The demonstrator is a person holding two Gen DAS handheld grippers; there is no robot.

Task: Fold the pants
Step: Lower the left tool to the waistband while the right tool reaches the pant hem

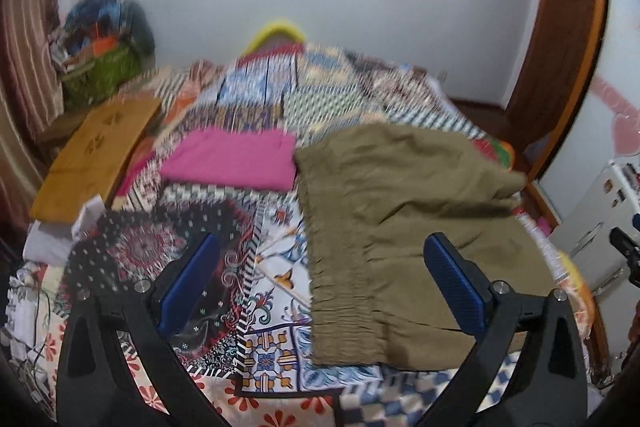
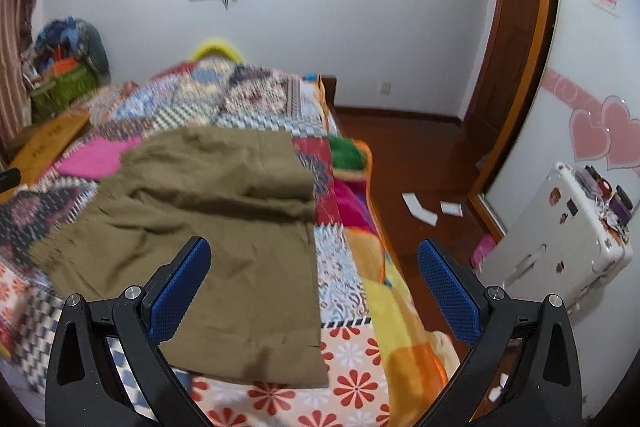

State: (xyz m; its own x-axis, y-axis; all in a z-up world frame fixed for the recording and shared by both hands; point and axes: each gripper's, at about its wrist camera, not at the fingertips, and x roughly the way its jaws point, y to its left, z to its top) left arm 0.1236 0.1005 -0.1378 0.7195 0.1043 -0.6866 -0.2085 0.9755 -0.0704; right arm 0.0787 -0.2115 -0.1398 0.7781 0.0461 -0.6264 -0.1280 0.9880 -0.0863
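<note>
Both our grippers, left and right, hang spread apart, holding nothing. Pants lie near the bed's right edge; a sloppy pinch could drag them off.

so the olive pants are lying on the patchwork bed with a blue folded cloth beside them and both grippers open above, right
Not quite: the folded cloth beside the olive pants is pink, not blue, as the left wrist view shows clearly. The rest holds: the pants lie on the patchwork bed, and the left gripper and right gripper are both open above it.
</note>
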